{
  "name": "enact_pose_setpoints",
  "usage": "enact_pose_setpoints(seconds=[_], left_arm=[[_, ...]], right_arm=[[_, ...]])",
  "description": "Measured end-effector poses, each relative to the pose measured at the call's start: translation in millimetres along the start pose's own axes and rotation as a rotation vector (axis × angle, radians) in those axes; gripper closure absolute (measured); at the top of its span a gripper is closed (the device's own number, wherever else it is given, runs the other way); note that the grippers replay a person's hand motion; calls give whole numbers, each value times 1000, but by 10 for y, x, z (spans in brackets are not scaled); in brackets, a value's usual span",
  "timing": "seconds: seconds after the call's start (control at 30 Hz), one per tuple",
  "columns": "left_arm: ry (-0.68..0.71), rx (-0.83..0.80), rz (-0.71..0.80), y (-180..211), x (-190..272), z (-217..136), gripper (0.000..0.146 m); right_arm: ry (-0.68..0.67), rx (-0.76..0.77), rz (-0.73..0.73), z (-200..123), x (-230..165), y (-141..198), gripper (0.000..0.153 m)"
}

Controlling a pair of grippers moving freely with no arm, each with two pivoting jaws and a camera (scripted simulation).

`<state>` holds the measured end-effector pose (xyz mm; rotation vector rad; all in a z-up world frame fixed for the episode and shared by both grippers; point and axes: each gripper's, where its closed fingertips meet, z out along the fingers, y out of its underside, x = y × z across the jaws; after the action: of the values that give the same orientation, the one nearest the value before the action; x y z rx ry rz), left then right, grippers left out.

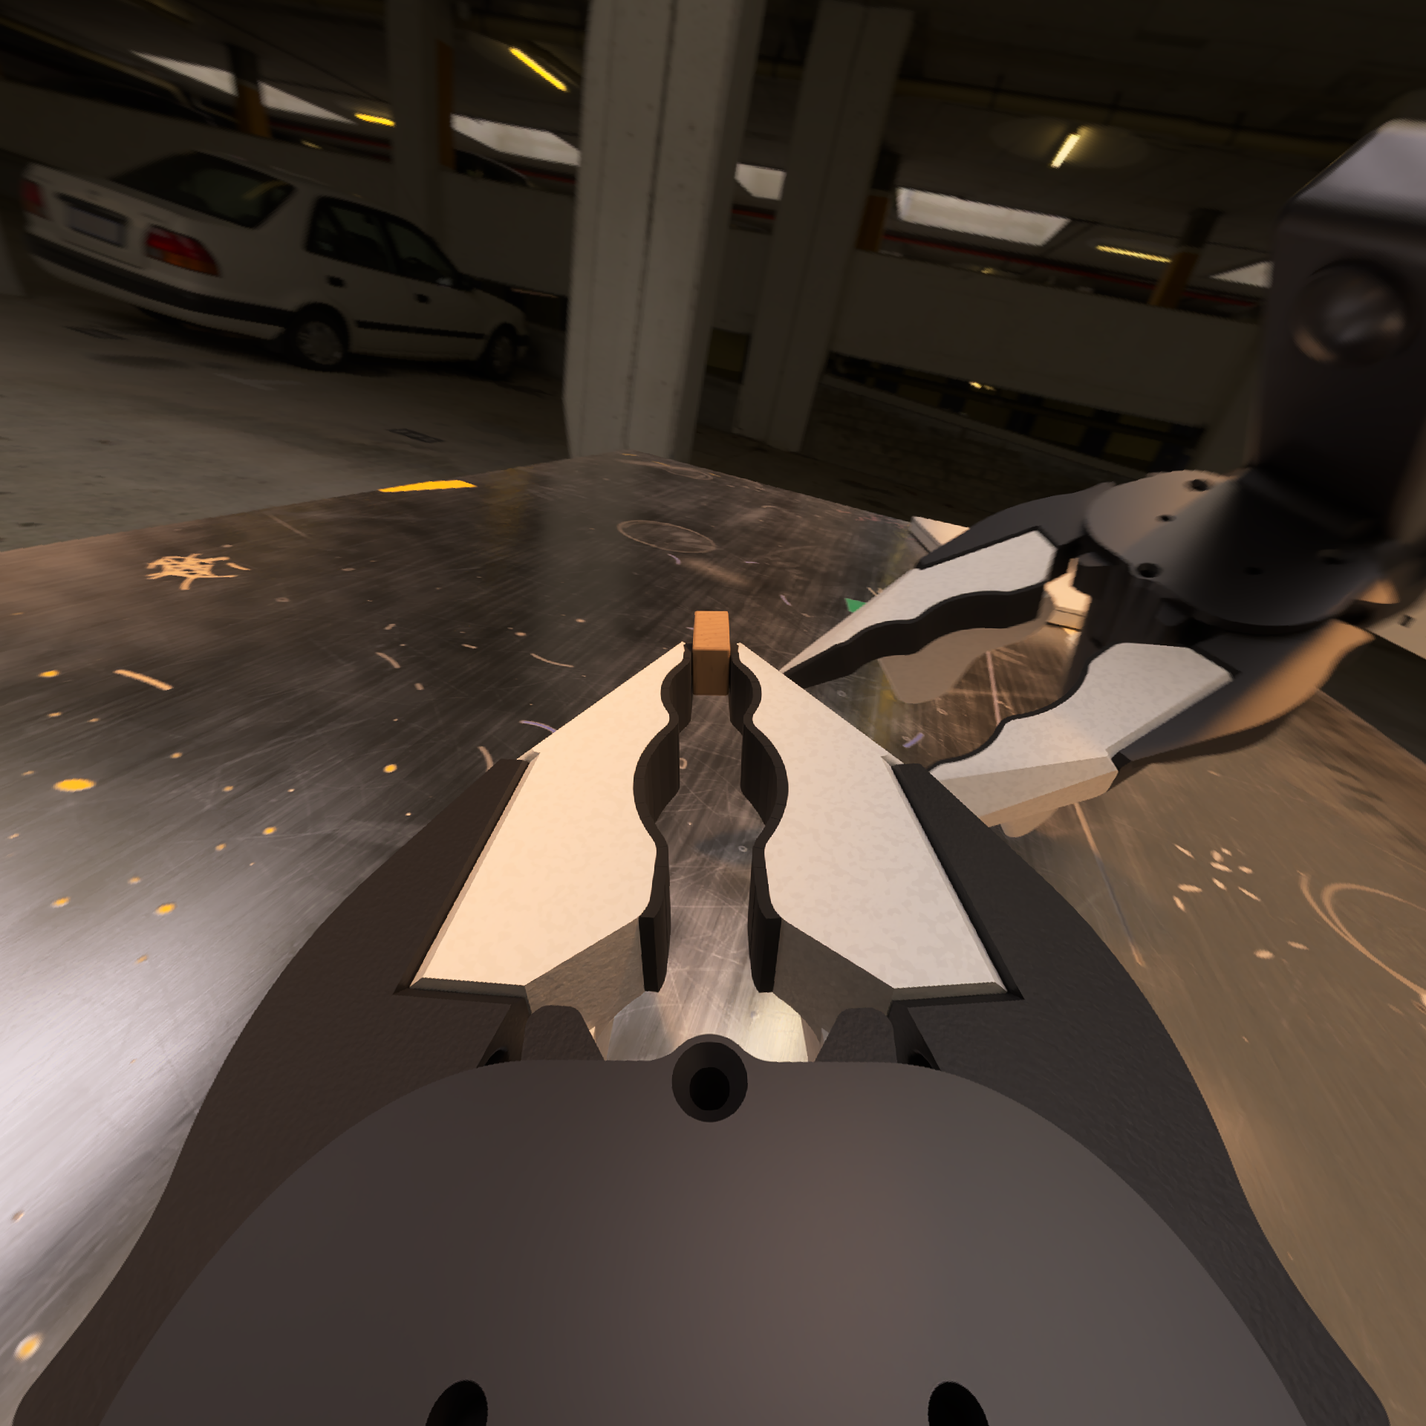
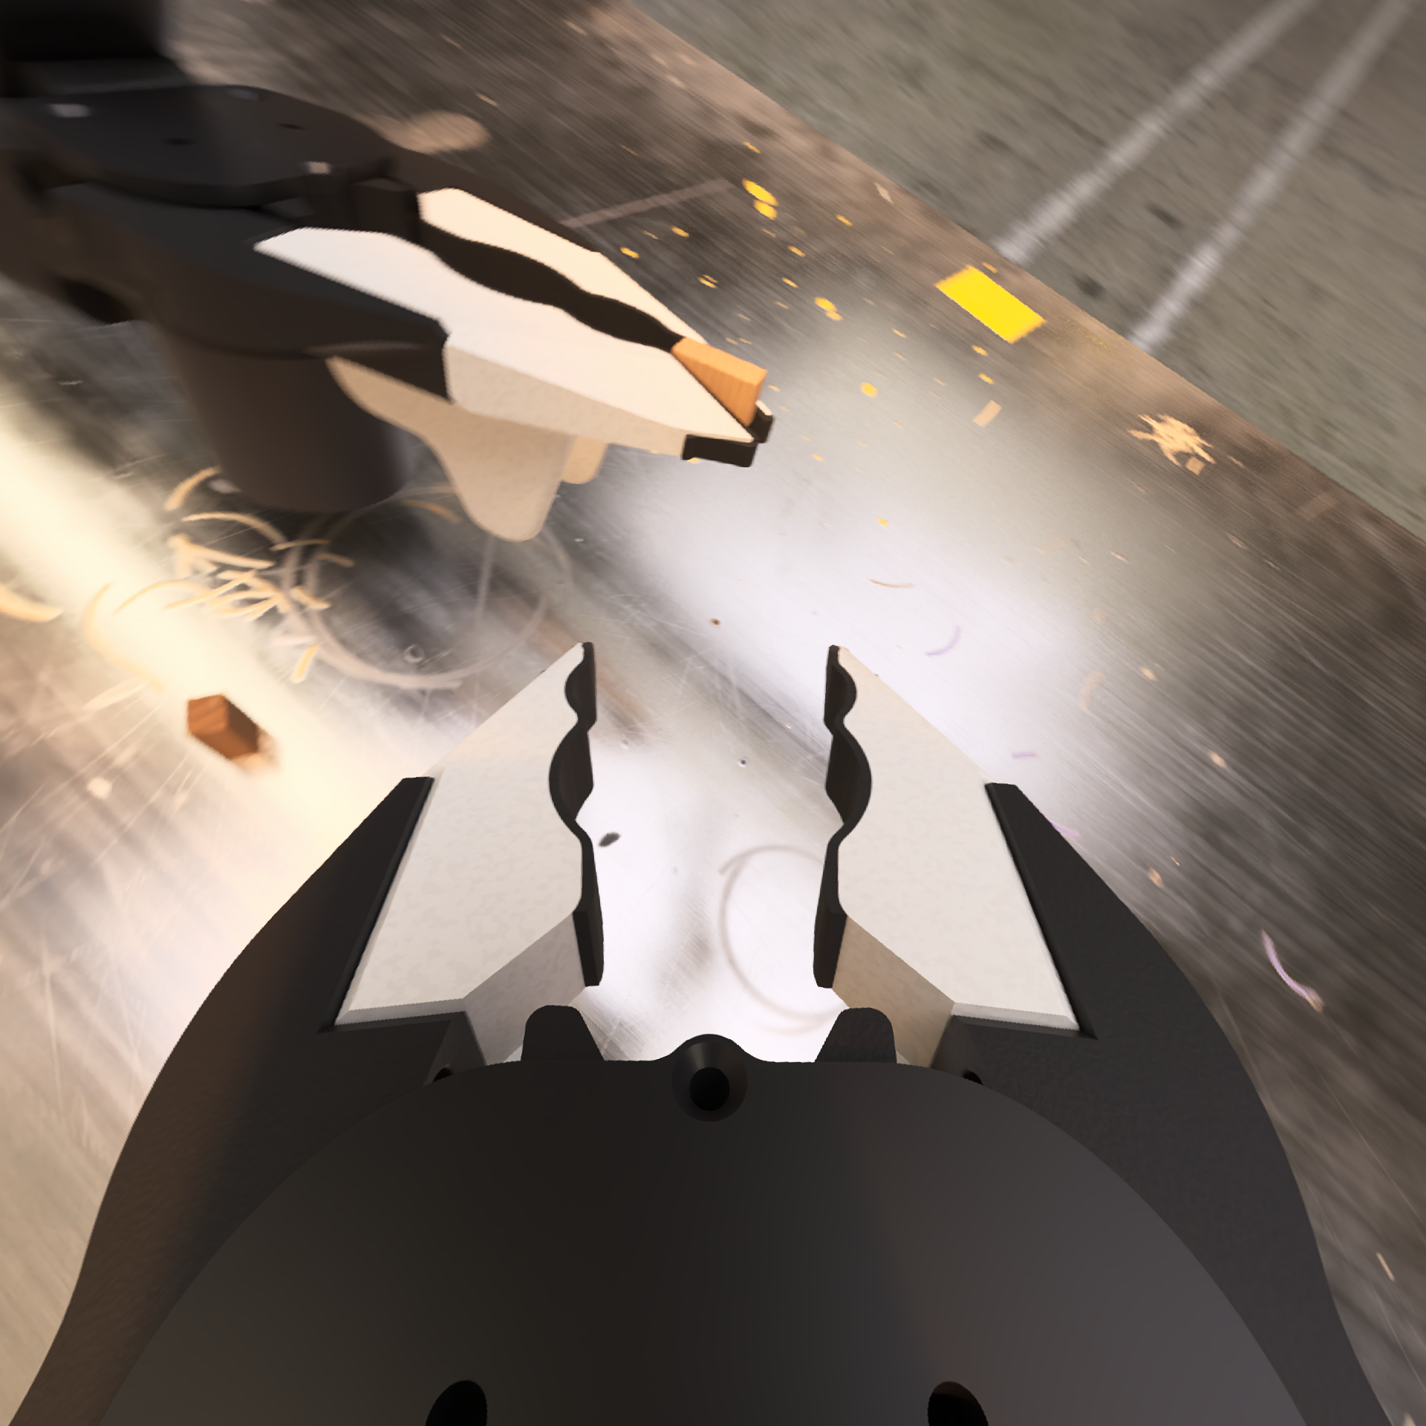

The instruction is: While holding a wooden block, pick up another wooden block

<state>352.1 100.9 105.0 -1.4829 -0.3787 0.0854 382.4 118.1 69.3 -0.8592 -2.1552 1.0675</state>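
Observation:
My left gripper [image 1: 711, 656] is shut on a small wooden block [image 1: 711, 652], pinched at the fingertips above the scratched metal table [image 1: 309, 733]. It also shows in the right wrist view [image 2: 741, 420] at the upper left, with the held block [image 2: 721, 374] between its tips. A second wooden block [image 2: 222, 725] lies on the table at the left of the right wrist view. My right gripper [image 2: 710, 656] is open and empty above the table, to the right of that block. The right gripper also shows at the right of the left wrist view [image 1: 910, 741].
The table carries scratches, yellow paint specks and a yellow patch [image 2: 989, 302] near its far edge [image 2: 1157, 363]. A small green piece [image 1: 853, 604] and pale flat things [image 1: 937, 532] lie behind the right gripper. A white car [image 1: 270, 262] and concrete pillars [image 1: 648, 231] stand beyond.

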Motion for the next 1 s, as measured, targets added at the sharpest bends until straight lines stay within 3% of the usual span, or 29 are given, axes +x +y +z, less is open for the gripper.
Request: enact_pose_setpoints(seconds=[0.1,0.17,0.33,0.47,1.0], left_arm=[[85,-16,-3,11,66,-1,138],[148,-18,-2,12,121,-9,138],[268,-28,-5,21,246,-31,138],[317,-28,-4,22,309,-39,139],[399,-10,-32,6,430,-39,138]], right_arm=[[-215,125,-5,-24,-122,32,73],[-351,200,17,-31,-203,18,67],[-571,246,90,-6,-222,-16,65],[-686,206,121,40,-234,-18,74],[-715,185,25,89,-366,-17,120]])
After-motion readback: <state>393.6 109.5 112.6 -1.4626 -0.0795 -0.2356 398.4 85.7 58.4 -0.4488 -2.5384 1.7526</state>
